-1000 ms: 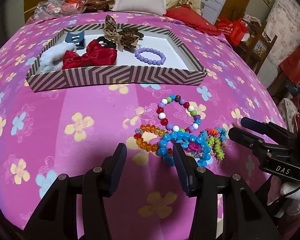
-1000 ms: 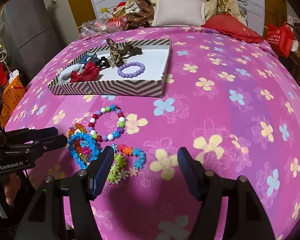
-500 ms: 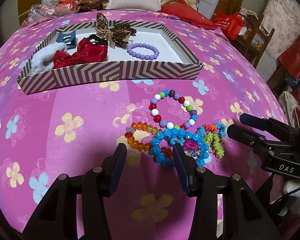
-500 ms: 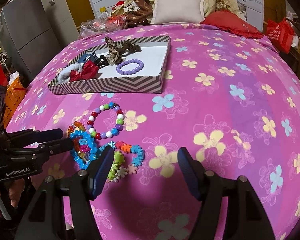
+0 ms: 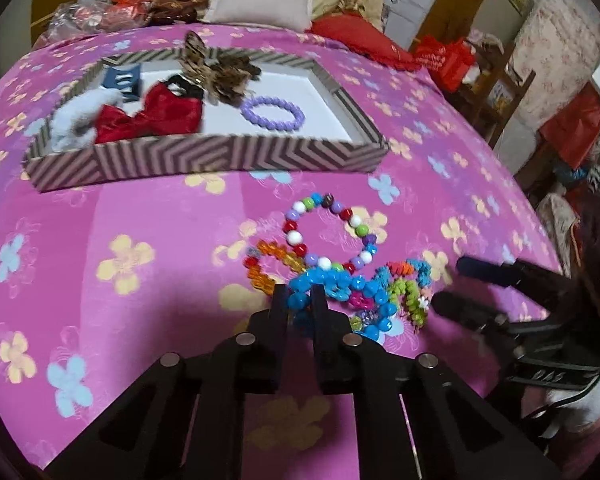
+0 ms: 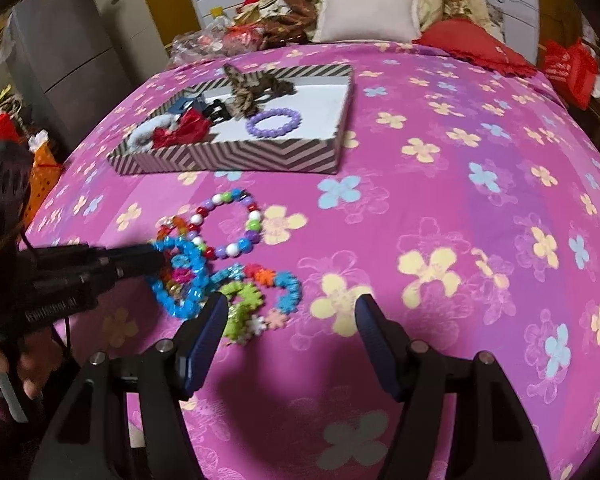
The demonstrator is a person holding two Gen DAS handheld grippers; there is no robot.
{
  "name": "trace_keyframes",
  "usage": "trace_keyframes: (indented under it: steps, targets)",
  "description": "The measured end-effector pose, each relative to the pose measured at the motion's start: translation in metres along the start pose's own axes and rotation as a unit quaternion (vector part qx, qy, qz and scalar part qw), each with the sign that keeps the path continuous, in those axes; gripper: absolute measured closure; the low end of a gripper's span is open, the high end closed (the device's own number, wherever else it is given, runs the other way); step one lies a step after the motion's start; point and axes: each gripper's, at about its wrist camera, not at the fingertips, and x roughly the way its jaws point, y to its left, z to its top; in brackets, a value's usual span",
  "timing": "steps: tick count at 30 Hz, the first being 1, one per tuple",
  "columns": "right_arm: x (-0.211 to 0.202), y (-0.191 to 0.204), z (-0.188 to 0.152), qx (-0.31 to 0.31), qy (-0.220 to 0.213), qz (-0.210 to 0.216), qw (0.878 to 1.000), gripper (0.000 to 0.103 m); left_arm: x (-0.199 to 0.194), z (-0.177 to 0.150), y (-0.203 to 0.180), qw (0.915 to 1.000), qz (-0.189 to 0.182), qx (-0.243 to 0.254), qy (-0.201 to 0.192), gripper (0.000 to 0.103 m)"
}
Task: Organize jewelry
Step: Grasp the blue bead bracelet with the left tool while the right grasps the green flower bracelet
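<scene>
Left wrist view: left gripper (image 5: pixel 299 303) pinches the blue bead bracelet (image 5: pixel 332 284); right gripper (image 6: pixel 290 322) hovers open. Next, lift it clear into the striped tray (image 5: pixel 204 160).

Both fisheye views look steeply down along their own fingers, close above the bed (image 5: pixel 100 220) and facing the striped tray (image 5: pixel 204 156). The left view sits left of the tangled bracelets (image 5: pixel 340 280), the right view right of them (image 6: pixel 220 264). Both share tray, bracelets and each other's hand-held gripper.
</scene>
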Motion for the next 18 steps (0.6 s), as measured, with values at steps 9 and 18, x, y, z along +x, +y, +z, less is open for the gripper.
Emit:
trace_keyframes:
  steps: [9,18]
  targets:
    - [0.015,0.025,-0.004,-0.043,0.024,0.01,0.999,0.044,-0.036,0.012,0.023,0.9988,0.015,-0.024,-0.04,0.095]
    - [0.016,0.025,-0.004,-0.076,0.009,-0.021,0.997,0.084,-0.04,0.014,0.035,0.9978,0.022,-0.046,-0.044,0.095]
